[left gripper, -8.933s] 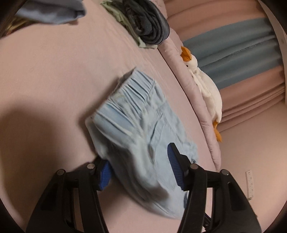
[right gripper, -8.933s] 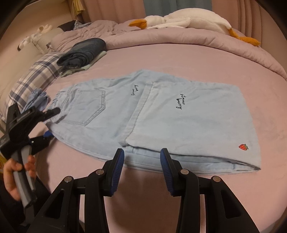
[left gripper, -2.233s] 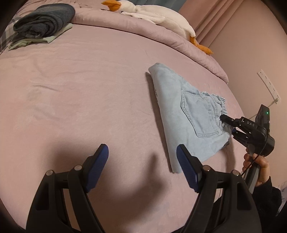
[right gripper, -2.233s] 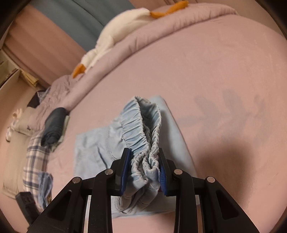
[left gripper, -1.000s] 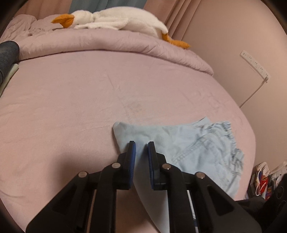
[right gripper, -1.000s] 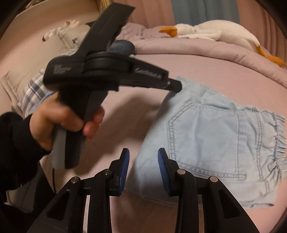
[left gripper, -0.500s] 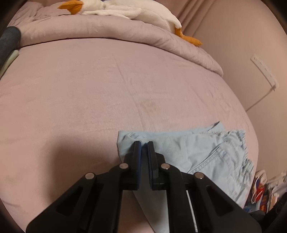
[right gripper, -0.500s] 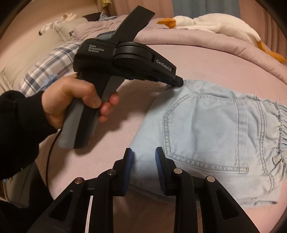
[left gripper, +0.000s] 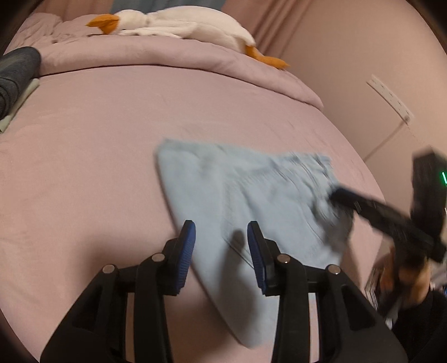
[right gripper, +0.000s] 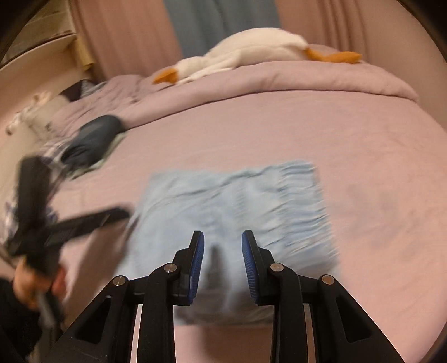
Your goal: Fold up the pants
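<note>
The light blue pants lie folded into a small bundle on the pink bed sheet; they also show, blurred, in the right wrist view. My left gripper is open and empty, above the bundle's near left edge. My right gripper is open and empty, just above the bundle's near edge. The right gripper appears blurred at the right of the left wrist view, by the waistband. The left gripper appears blurred at the left of the right wrist view.
A white plush goose lies on the rolled pink duvet at the far side. A stack of dark folded clothes sits at the far left by the pillows. A wall with a power strip is on the right.
Both grippers have let go of the pants and opened. They have pulled up and back from the folded bundle, which now lies flat on the sheet.
</note>
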{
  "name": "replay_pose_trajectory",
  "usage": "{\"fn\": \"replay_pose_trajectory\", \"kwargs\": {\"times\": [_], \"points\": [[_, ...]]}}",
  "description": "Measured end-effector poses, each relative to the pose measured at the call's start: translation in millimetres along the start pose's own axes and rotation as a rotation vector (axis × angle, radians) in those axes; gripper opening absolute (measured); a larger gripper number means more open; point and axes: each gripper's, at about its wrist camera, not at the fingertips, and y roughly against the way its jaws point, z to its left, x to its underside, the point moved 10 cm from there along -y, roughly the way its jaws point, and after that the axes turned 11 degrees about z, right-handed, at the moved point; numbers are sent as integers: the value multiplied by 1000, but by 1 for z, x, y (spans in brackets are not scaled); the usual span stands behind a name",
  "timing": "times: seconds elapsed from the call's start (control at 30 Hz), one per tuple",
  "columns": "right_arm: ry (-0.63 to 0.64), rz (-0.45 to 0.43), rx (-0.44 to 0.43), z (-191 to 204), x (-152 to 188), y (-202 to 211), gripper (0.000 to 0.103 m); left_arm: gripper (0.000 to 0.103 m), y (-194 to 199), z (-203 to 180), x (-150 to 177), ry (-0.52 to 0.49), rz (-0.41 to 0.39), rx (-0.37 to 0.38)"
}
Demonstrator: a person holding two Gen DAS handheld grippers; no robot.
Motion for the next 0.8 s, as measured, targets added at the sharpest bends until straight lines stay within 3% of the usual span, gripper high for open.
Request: {"fn": "replay_pose_trajectory", "kwargs": {"times": [0.07,0.13,0.27,0.47,0.53,0.67,0.8], "points": [[4,-17,34,-6,-6,1,30,37,-5,-14,9,-31,10,9],[9,-25,73,-13,-10,0,30,37,-17,-26,23,-91,51,-29],[-10,56,144,-38,-2,-25,30,37,-26,-31,34,-139,66,-73],[-18,76,147,-38,-3,-21,30,37,-25,-29,35,-108,87,-64],[-10,46,140,-31,-3,-8,30,37,-25,-27,36,-103,87,-65],[83,2,83,-8,14,9,30,37,-25,-28,34,-96,88,-65],[178,64,138,2,41,2,30,37,-26,-28,34,-98,95,-70]]}}
